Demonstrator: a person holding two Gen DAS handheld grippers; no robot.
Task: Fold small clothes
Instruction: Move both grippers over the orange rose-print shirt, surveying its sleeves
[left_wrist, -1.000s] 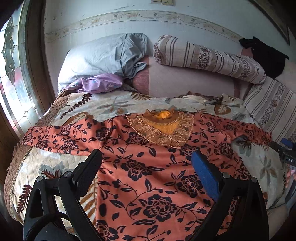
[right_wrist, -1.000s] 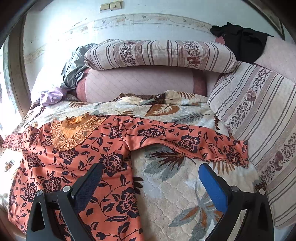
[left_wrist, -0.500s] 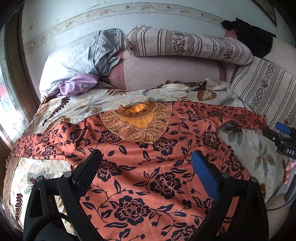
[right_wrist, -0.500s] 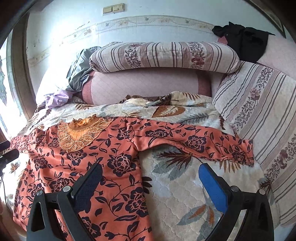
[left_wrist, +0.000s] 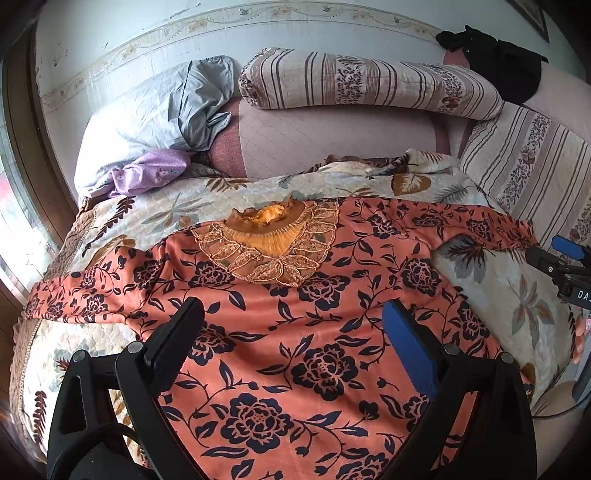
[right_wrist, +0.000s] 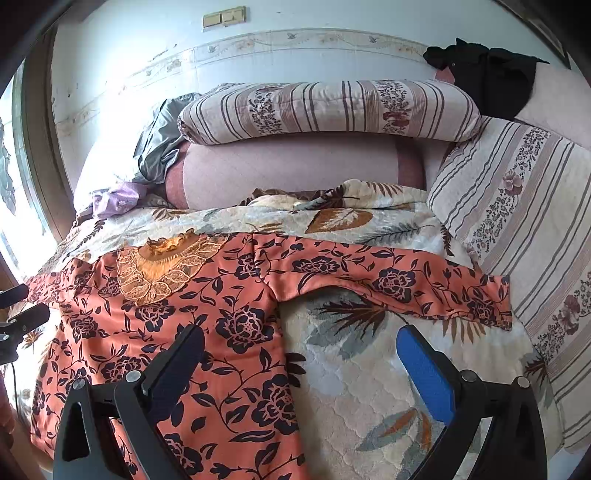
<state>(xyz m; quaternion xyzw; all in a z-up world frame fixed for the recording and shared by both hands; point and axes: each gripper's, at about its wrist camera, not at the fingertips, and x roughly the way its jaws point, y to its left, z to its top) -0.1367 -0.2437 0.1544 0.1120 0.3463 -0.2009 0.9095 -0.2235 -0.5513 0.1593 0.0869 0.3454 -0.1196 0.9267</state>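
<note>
Blouse (left_wrist: 303, 332) spread flat on quilt (right_wrist: 362, 387), sleeves out to both sides. Left gripper (left_wrist: 291, 343) and right gripper (right_wrist: 299, 365) hovering above, jaws wide, holding nothing. Likely pre-fold stage; next, probably pinching right sleeve (right_wrist: 406, 284) and carrying it across body.

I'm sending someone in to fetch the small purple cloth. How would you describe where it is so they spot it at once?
Start at the bed's leaf-print quilt and look to its far corner by the window. There a big pale grey pillow leans on the wall, and the purple cloth lies crumpled at its foot. It is the only lilac piece, much smaller than the orange floral garment spread nearer.
</note>
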